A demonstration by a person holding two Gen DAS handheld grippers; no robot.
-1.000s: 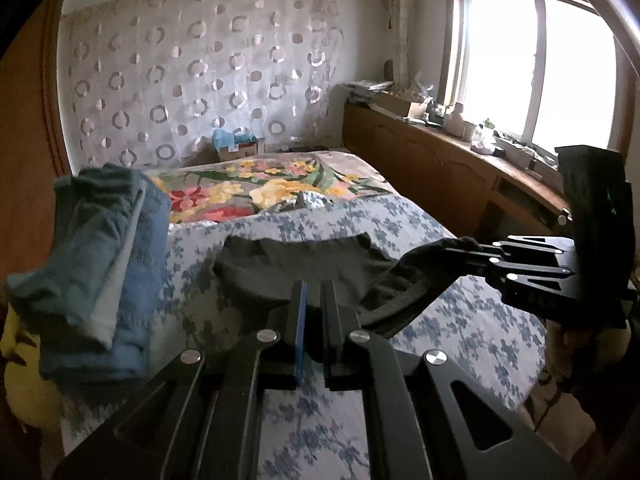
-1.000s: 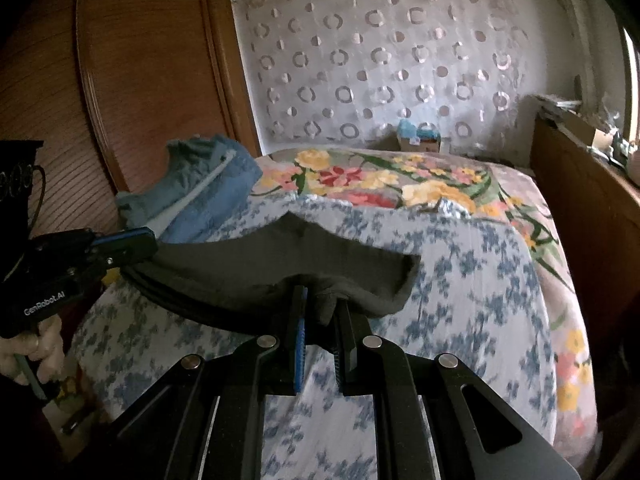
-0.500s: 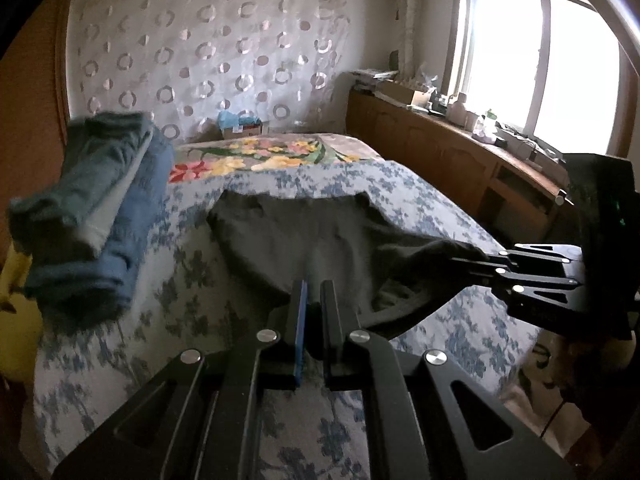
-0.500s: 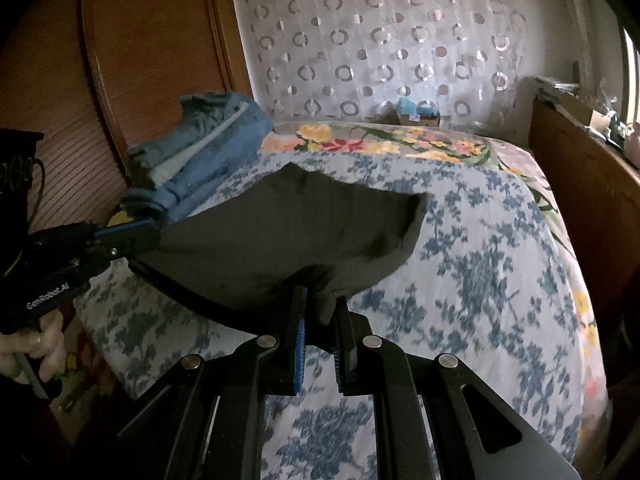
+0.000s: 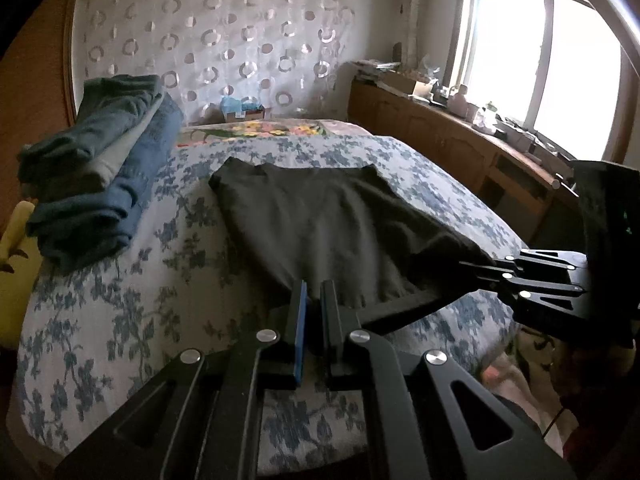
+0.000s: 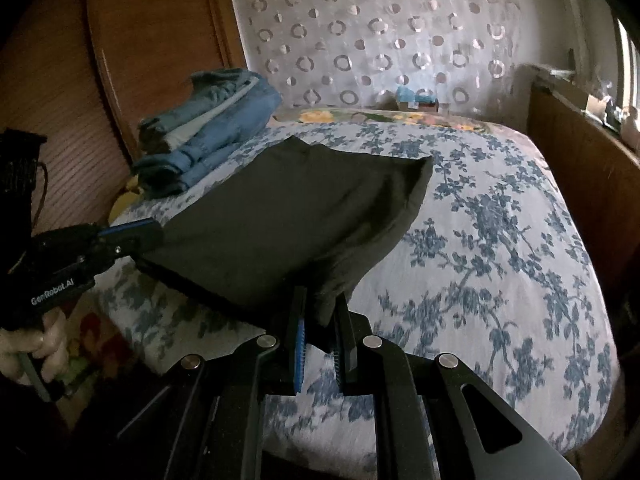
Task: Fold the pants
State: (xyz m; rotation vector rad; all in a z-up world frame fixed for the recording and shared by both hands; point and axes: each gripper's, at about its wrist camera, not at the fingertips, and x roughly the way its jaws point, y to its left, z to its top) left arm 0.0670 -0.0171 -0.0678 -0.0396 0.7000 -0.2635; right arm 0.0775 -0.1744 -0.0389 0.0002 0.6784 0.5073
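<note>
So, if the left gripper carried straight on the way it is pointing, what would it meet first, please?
Most likely the dark pants that the left gripper already holds by one corner: they lie spread directly ahead over the floral bedspread. Depth is hard to judge here.

The pants [image 5: 320, 224] are soft, dull dark cloth. The bed cover [image 5: 120, 312] is flowery woven cloth. The cupboard [image 6: 152, 40] is smooth brown wood.

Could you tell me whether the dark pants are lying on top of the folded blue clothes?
No, the dark pants lie beside the blue pile.
</note>
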